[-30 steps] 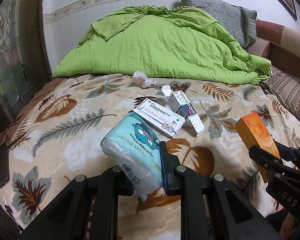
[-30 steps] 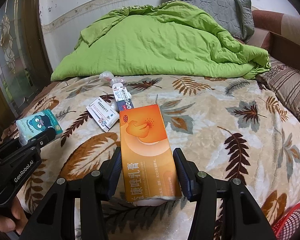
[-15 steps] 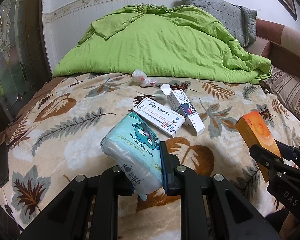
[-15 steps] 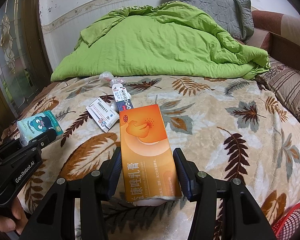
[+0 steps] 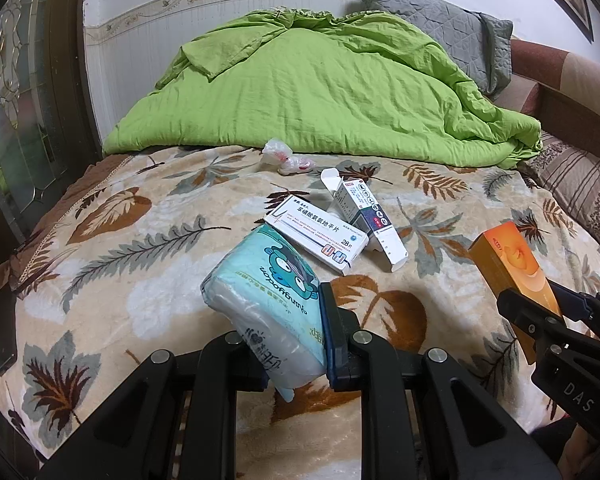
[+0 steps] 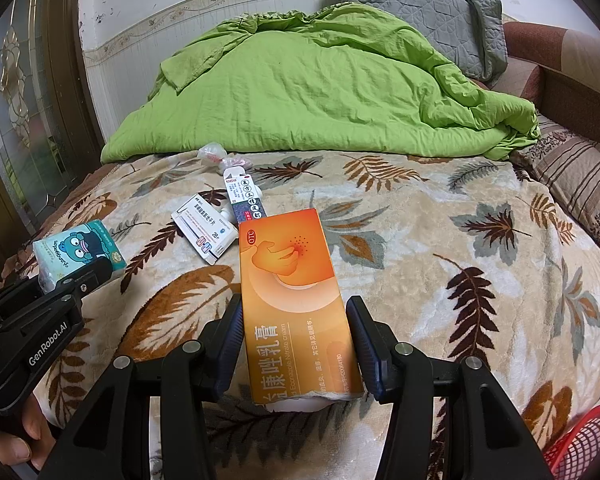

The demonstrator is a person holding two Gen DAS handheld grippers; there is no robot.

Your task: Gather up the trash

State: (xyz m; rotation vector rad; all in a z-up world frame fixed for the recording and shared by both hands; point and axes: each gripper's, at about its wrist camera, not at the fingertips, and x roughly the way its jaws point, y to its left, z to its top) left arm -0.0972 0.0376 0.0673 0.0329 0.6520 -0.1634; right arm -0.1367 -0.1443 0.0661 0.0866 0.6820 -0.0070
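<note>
My left gripper (image 5: 292,344) is shut on a light-blue tissue pack (image 5: 268,300) with a cartoon face, held above the bed; it also shows in the right wrist view (image 6: 76,250). My right gripper (image 6: 296,340) is shut on an orange cream box (image 6: 296,300), also seen in the left wrist view (image 5: 516,268). On the leaf-print blanket (image 5: 140,248) lie a white pill box (image 5: 318,232), an open blue-and-white box (image 5: 366,216) and a crumpled plastic wrapper (image 5: 286,158).
A green duvet (image 5: 320,92) and a grey pillow (image 5: 440,32) fill the back of the bed. A red mesh basket (image 6: 580,440) sits at the lower right. A dark phone (image 5: 4,328) lies at the bed's left edge. A glass door (image 6: 24,100) stands left.
Both grippers have drifted slightly back from the bed with their loads. Nothing was taken or let go.
</note>
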